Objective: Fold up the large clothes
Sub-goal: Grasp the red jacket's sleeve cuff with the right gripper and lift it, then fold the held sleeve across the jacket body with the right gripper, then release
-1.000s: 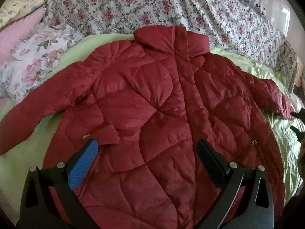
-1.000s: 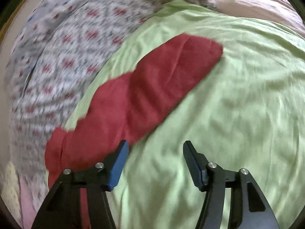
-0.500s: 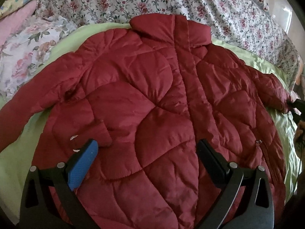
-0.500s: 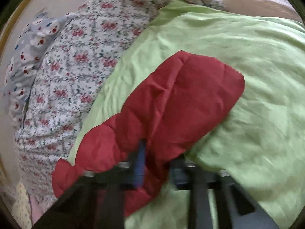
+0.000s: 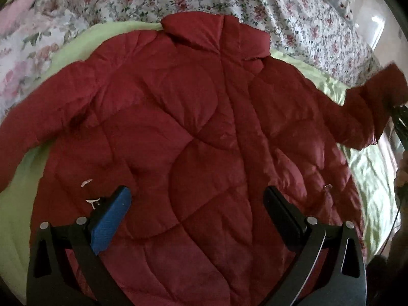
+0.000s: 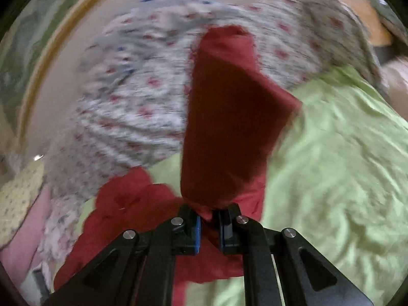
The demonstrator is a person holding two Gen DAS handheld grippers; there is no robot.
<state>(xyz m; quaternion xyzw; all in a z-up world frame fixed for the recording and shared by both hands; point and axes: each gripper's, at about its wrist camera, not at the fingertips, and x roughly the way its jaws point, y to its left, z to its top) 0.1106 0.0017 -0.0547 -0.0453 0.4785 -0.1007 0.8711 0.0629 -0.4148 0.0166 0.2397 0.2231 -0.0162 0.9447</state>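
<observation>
Left wrist view: red quilted jacket (image 5: 193, 137) lies spread flat on the bed's green sheet (image 5: 23, 209), unfolded. My left gripper (image 5: 196, 211) hangs spread above its hem; my right gripper (image 6: 210, 223) pinches the right sleeve (image 6: 227, 117), lifted for the first fold.

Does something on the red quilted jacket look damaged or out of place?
Yes. Small white bits show on the red quilted jacket, just beyond the open left gripper; they could be escaped filling or lint. The sleeve is lifted only because the right gripper holds it.

Bedroom, floral bedding (image 5: 293, 17), green sheet (image 6: 344, 153)
</observation>
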